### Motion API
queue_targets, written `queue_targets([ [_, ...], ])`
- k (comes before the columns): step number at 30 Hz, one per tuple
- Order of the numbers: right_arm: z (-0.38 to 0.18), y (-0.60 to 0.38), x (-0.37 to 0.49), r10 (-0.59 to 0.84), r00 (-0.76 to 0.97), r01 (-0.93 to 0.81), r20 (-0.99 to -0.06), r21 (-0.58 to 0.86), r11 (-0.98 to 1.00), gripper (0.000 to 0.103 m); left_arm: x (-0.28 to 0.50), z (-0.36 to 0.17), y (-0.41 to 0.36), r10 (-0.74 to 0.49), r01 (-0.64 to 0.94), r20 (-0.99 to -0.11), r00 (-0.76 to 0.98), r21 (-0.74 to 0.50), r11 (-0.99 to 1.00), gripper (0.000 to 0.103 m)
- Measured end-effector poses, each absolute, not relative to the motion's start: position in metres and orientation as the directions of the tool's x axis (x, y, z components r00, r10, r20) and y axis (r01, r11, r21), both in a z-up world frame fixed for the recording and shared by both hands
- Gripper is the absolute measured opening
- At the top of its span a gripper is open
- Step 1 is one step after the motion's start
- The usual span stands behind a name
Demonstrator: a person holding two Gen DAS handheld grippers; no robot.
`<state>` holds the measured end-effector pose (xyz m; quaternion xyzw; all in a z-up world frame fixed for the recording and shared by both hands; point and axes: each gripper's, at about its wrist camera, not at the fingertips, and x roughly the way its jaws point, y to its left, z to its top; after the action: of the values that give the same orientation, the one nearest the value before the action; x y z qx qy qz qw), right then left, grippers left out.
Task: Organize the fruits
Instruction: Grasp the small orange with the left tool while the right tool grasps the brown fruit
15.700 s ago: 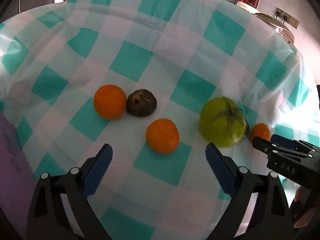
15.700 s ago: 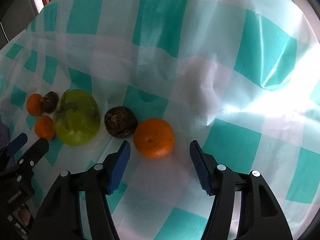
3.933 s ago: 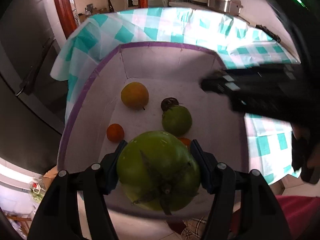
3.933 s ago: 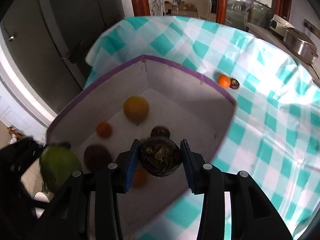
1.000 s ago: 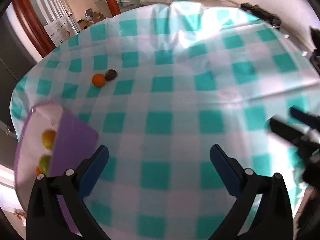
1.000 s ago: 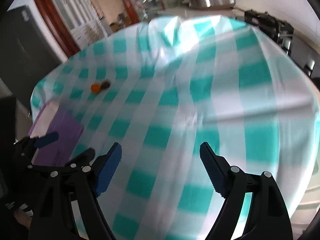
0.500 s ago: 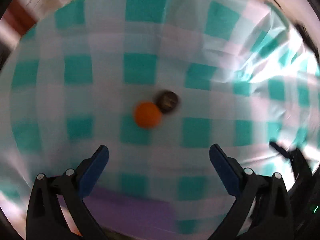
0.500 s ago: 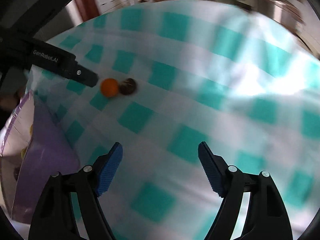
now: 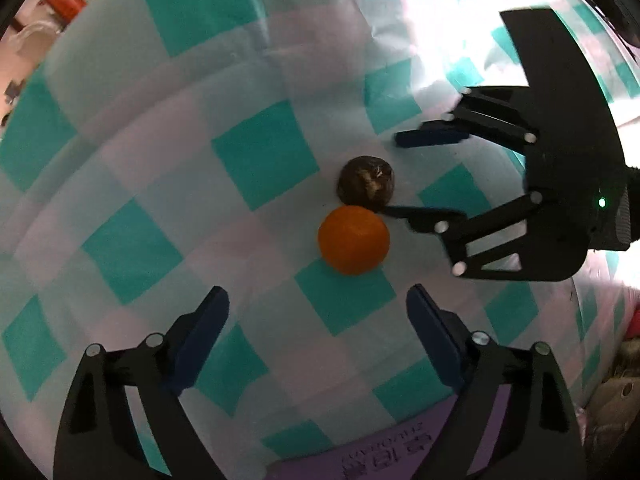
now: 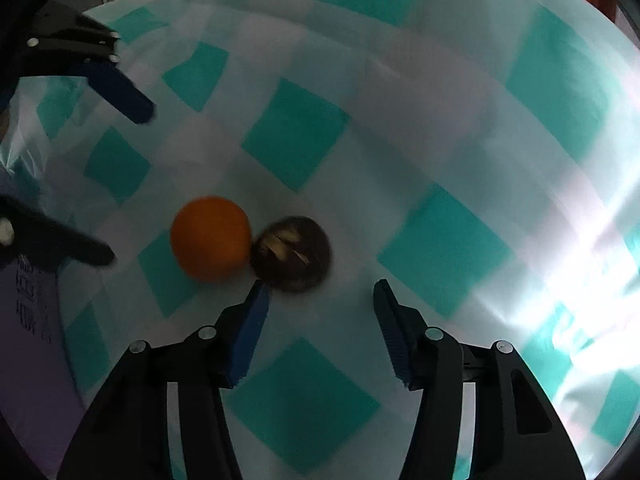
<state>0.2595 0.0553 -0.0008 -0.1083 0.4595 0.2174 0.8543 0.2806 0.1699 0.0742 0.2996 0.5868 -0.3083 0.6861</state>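
Observation:
An orange (image 9: 354, 240) and a dark brown fruit (image 9: 366, 186) lie touching on the teal-and-white checked cloth. My left gripper (image 9: 316, 300) hangs over the cloth pointing straight down, with the orange just ahead of its wide jaws, which are closing with nothing between them. My right gripper (image 9: 396, 175) comes in from the right, its jaws closing. In the right wrist view the dark fruit (image 10: 292, 254) sits at the mouth of the right gripper (image 10: 320, 286), beside the orange (image 10: 210, 238). The left fingertip is at the fruit's edge and no pad presses on it. The left gripper (image 10: 120, 184) shows at the left.
The purple rim of the box (image 9: 400, 464) lies just behind my left gripper and shows at the left edge of the right wrist view as the box (image 10: 28, 340). The checked cloth (image 9: 264, 156) spreads around the two fruits, with bright glare at the upper right.
Both grippers have closed in on the orange and the dark fruit, which now look much larger. The right jaws have narrowed markedly and the left jaws slightly. The right gripper now sits beside the dark fruit.

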Motion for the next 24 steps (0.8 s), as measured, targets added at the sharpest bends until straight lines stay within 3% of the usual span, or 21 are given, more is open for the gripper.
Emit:
queue_targets([
  [5,0.000,0.078,0.270,0.282,0.504,-0.527,-0.816,-0.032,0.850,0.054,0.284,0.070,0.175,-0.104,0.809,-0.992,0.077,0.001,0.588,0.086],
  [8,0.000,0.085,0.273,0.293,0.503,-0.549,-0.813,-0.038,0.835,0.041,0.288,0.065,0.177,-0.109,0.820,-0.992,0.058,-0.015,0.572,0.085],
  [12,0.000,0.071,0.264,0.266,0.531,-0.501,-0.804,-0.046,0.864,0.041,0.296,0.057,0.168,-0.101,0.837,-0.994,0.034,-0.027,0.546,0.081],
  [19,0.002,0.015,0.251,0.227,0.538,-0.348,-0.812,0.031,0.937,0.041,0.309,0.041,0.153,-0.080,0.850,-0.997,-0.009,-0.049,0.524,0.052],
  [24,0.004,-0.002,0.243,0.212,0.537,-0.318,-0.816,0.036,0.947,0.041,0.315,0.042,0.150,-0.076,0.841,-0.997,0.030,-0.016,0.541,0.051],
])
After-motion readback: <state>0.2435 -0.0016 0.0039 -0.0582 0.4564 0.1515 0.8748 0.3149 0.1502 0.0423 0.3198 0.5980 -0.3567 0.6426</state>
